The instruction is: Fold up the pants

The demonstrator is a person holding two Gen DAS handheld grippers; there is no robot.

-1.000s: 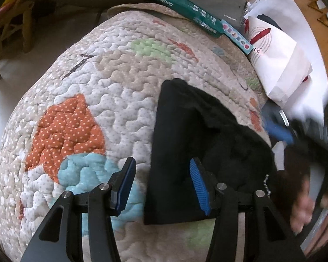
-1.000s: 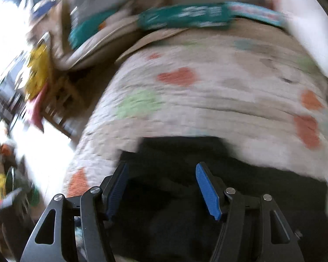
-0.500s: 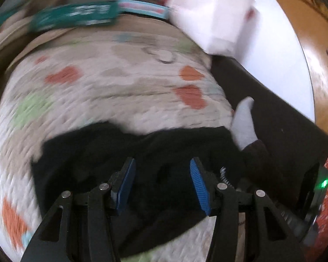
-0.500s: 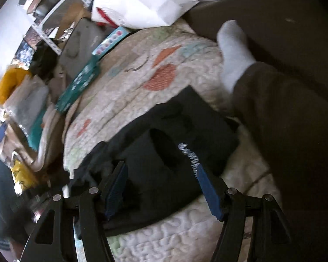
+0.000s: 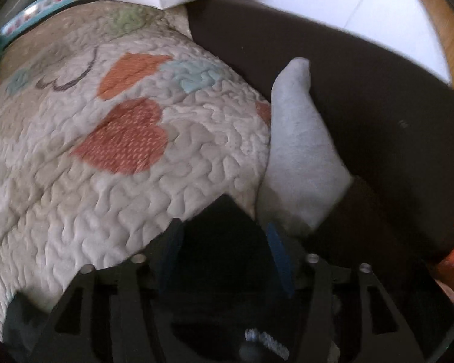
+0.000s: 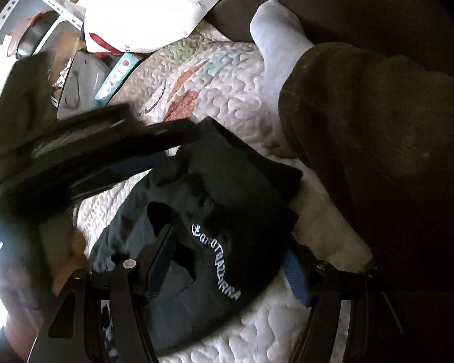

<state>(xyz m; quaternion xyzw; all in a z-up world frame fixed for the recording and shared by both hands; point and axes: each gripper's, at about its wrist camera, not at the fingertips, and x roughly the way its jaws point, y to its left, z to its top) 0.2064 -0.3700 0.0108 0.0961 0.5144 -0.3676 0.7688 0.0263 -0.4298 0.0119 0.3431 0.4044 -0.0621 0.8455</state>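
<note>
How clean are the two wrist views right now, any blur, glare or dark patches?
Left wrist view: quilt mildly soft, gripper dark against black pants. Right wrist view: blown-out glare at the left edge, the other gripper smeared by motion blur, white lettering on the pants sharp, right side in deep shadow.

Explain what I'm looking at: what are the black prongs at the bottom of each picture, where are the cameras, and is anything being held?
There is no robot. A person holds a two-finger tool in each hand, and a fisheye camera on each one looks along its fingers. One picture is from the left tool, the other from the right tool. Black pants, folded small, lie on a patterned quilt beside the person's grey-socked foot. The left tool's jaws have just been opening, with a corner of the pants between them, apparently not gripped. The right tool straddles the pants. I cannot tell whether it pinches them.
</note>
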